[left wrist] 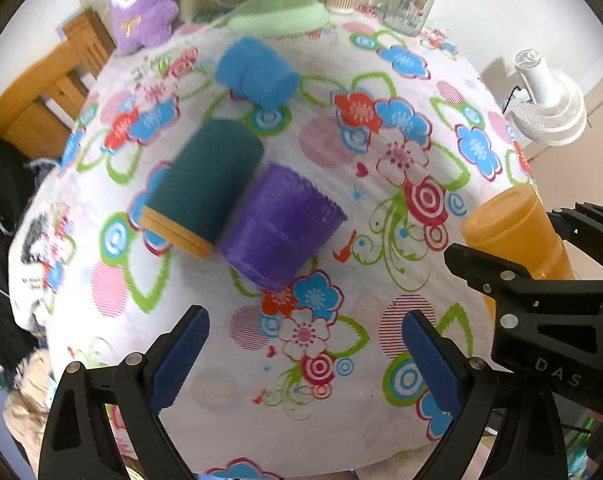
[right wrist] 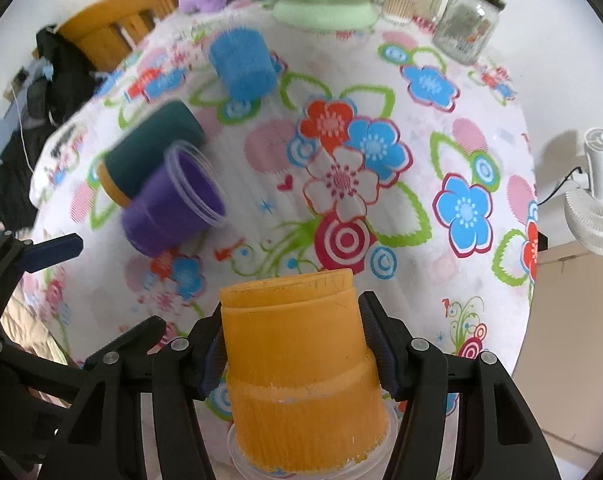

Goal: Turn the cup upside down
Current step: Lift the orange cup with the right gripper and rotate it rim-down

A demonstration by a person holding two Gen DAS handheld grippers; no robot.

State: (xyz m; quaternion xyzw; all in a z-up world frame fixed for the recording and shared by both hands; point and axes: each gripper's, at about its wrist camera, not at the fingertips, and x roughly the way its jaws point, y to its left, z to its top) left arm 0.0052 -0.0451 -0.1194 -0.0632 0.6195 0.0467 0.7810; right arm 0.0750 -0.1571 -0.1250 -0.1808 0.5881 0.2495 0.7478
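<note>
Flowered cloth (left wrist: 381, 92) covers the whole table, white with blue, red and green blooms, and its near edge drops away just in front of both grippers. Along the far edge stand a purple plush toy (left wrist: 143, 4), the pale green base of a fan (left wrist: 279, 14) and a glass mug jar (left wrist: 407, 4); a wooden chair (left wrist: 61, 80) sits beyond the far left corner and a white fan (left wrist: 549, 100) stands off the right side.

On the left half of the cloth lie 3 cups on their sides: a blue cup (left wrist: 257, 74) farthest, then a dark teal cup (left wrist: 205, 184) with a tan rim, touching a purple cup (left wrist: 279, 224) beside it. The middle and right of the cloth are bare pattern.

Near the right front edge, the right gripper (right wrist: 297, 348) has its jaws closed on the orange cup (right wrist: 301, 368), 1 ribbed pad pressed to each side. The cup is stepped and ribbed toward its mouth, its closed base pointing away from the camera and its clear-rimmed mouth toward it.

The left gripper (left wrist: 305, 360) hovers over the near middle with jaws wide apart and nothing between its blue pads (left wrist: 433, 364).
</note>
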